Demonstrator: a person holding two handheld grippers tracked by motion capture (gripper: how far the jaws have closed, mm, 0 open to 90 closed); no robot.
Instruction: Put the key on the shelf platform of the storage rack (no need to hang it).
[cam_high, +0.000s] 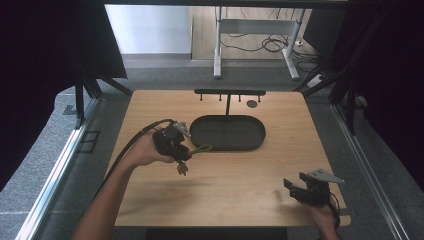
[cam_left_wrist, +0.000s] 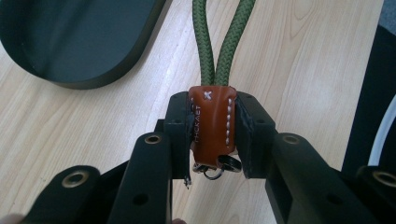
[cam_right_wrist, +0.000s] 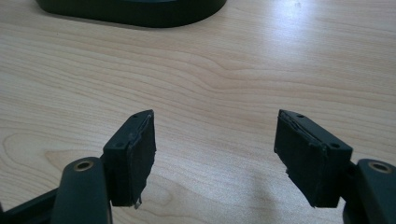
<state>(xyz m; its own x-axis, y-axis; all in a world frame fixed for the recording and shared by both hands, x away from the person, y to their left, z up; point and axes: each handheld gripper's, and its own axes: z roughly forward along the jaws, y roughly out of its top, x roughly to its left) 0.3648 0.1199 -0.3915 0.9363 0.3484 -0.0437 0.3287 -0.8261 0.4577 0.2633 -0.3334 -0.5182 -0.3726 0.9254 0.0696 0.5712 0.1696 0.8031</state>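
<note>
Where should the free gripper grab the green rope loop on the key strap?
Probably the far end of the green rope loop, coming from the right, tray-side. The left gripper already clamps the brown leather tab, so only the loop sticks out free. The right gripper is open.

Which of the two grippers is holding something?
The left gripper: its fingers clamp the brown leather tab of a green cord key strap. The right gripper stands open over bare table.

left gripper (cam_high: 181, 159) clamped, right gripper (cam_right_wrist: 215, 158) – jaws apart

All three views share the dark oval tray (cam_high: 227, 132).
</note>
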